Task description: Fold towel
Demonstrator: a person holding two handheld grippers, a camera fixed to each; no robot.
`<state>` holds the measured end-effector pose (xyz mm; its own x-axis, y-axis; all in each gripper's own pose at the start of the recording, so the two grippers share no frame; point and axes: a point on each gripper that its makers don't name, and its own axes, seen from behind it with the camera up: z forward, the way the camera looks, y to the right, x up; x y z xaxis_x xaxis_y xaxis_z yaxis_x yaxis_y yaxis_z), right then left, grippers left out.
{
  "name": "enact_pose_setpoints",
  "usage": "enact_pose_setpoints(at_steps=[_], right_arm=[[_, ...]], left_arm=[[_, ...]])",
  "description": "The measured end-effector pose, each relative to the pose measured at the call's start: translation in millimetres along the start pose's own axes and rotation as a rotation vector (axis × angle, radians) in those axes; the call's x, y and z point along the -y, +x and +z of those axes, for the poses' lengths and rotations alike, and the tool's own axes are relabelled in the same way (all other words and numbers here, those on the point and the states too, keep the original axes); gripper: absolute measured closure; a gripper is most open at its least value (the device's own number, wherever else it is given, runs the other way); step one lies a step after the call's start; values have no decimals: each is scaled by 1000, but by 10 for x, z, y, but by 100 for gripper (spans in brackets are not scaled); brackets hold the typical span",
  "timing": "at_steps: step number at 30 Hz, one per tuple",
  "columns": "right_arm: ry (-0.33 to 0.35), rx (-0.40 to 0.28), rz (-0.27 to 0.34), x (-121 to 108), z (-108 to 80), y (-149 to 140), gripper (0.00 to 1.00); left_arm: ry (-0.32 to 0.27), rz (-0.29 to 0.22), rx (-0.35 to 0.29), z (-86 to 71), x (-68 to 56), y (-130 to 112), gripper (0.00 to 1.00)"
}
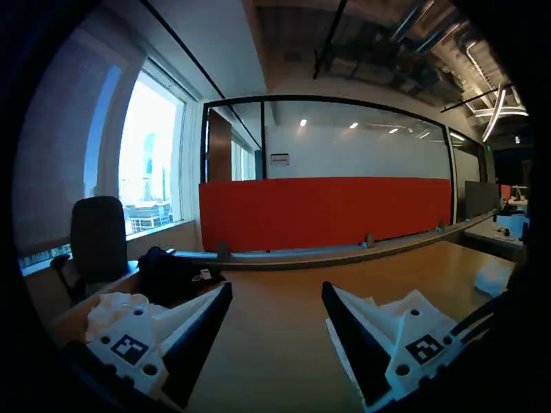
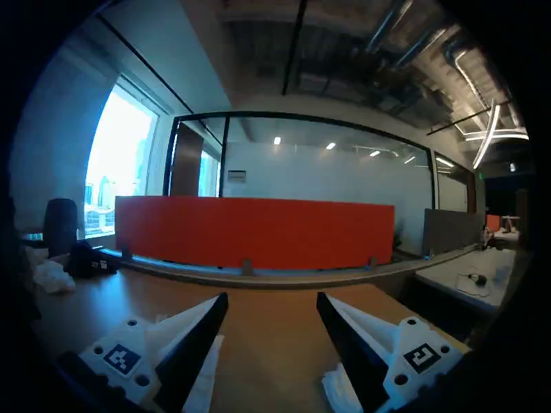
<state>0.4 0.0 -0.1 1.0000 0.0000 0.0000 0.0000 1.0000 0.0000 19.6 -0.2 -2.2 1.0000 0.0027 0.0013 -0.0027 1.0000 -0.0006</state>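
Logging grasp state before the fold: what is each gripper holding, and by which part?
Nothing. The left gripper and the right gripper both stand open, with bare table showing in each gap.

No text can be read. The wall placard (image 1: 279, 159) at twelve o'clock is too small; the fiducial marker (image 1: 130, 347) on the left gripper (image 1: 275, 285) bears only a pattern.
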Motion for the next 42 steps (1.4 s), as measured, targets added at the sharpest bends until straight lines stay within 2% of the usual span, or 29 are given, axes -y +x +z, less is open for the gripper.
enact_pose_setpoints(at_steps=[6, 15, 21, 30, 39, 42], right_arm=[[2, 1, 3, 0, -35, 363, 0], [21, 20, 2, -33, -28, 631, 0], [69, 52, -35, 22, -14, 653, 0], [191, 142, -140, 231, -44, 494, 0], [320, 267, -215, 451, -159, 232, 0], [371, 308, -218, 548, -209, 143, 0]], left_arm=[[-12, 4, 6, -42, -45, 397, 3], [-26, 18, 39, -58, -77, 669, 4], [-62, 56, 77, -66, -135, 693, 3], [-151, 130, 149, -74, -293, 628, 3], [-223, 164, 216, -113, -377, 541, 3], [-250, 161, 247, -132, -432, 457, 3]])
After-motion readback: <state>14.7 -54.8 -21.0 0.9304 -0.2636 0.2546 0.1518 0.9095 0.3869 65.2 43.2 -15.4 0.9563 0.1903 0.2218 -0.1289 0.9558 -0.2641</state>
